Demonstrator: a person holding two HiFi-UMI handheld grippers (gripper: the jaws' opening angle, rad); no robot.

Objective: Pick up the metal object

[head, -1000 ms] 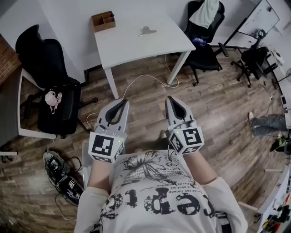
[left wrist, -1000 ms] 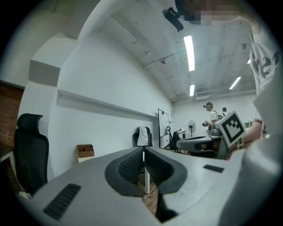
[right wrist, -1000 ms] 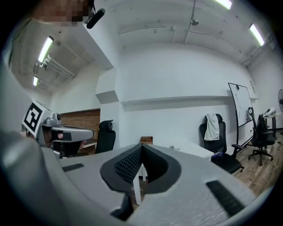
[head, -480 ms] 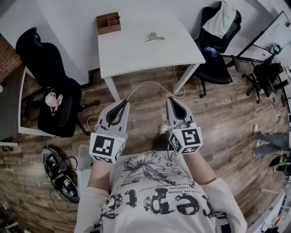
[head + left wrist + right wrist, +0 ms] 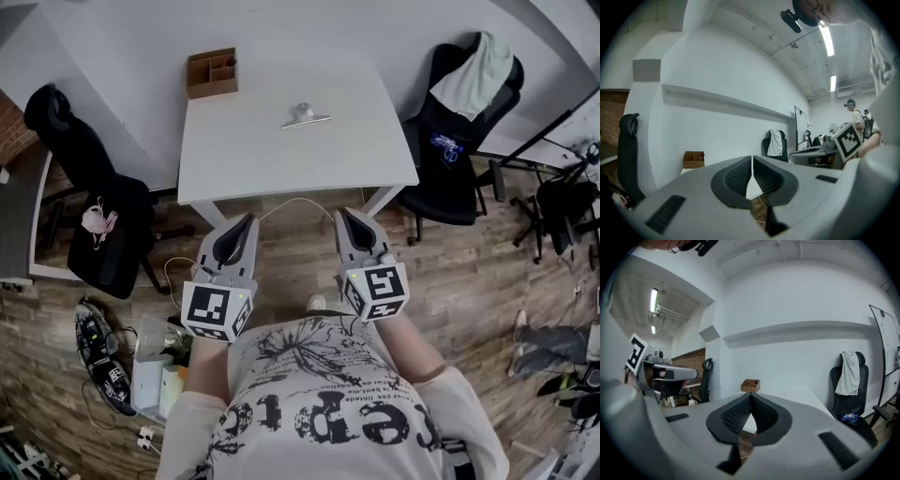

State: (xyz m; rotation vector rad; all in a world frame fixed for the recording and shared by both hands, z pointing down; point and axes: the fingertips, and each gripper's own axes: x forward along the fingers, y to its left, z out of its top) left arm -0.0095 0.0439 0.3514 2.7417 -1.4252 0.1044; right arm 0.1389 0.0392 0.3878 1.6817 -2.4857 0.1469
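Where the metal object [image 5: 305, 116] lies: on the white bench [image 5: 281, 164], in its far half, well apart from both claws, with nothing touching it.
Its look: a silvery, clip-like piece; finer detail is too small to tell.
Left claw [image 5: 247, 219]: held low in front of the person, short of the bench's near edge, tips pointing toward the bench. Seen from its own camera, the jaws are pressed together with nothing between them.
Right claw [image 5: 345, 213]: level with the left one and near it, also short of the bench. Its jaws meet at the tips and carry nothing.
Wooden organizer box [image 5: 211, 72]: at the bench's far left corner, compartments facing up, left of the metal object and apart from it.
Chairs: a black office chair [image 5: 103, 225] left of the bench, and another [image 5: 450, 159] right of it with a pale garment [image 5: 478, 75] draped over its back.
Floor [image 5: 469, 272]: wood planks, with a white cable [image 5: 298, 201] looping by the bench's near edge.
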